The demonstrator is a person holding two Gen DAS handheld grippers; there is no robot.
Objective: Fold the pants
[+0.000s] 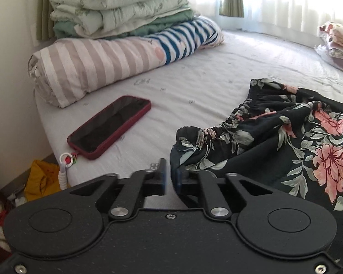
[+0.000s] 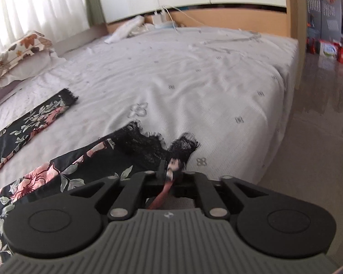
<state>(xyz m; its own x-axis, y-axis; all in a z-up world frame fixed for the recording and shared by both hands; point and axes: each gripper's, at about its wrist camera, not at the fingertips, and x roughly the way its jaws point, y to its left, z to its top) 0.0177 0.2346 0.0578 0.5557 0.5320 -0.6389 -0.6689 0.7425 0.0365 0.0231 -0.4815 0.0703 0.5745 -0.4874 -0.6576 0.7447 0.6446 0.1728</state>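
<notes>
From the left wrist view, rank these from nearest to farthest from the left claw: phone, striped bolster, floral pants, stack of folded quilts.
1. Floral pants: waistband corner right at the left claw, spreading right.
2. Phone: ahead, to the left, on the sheet.
3. Striped bolster: behind the phone, by the wall.
4. Stack of folded quilts: farthest, atop the bolster.

pants [image 1: 285, 141]: black cloth with pink flowers and grey-green leaves, as I see it from the left wrist
waistband: gathered elastic, bunched and rumpled, running up and away toward the middle of the bed [image 1: 194, 84]
waist corner: folded over on itself, just beside my left claw [image 1: 171, 178]
legs: spread flat in two strips, well apart at the far ends
hems: black frayed fringe; the near one [image 2: 153, 141] lies crumpled
near hem tip: I see it between the jaws of my right claw [image 2: 171, 171]
</notes>
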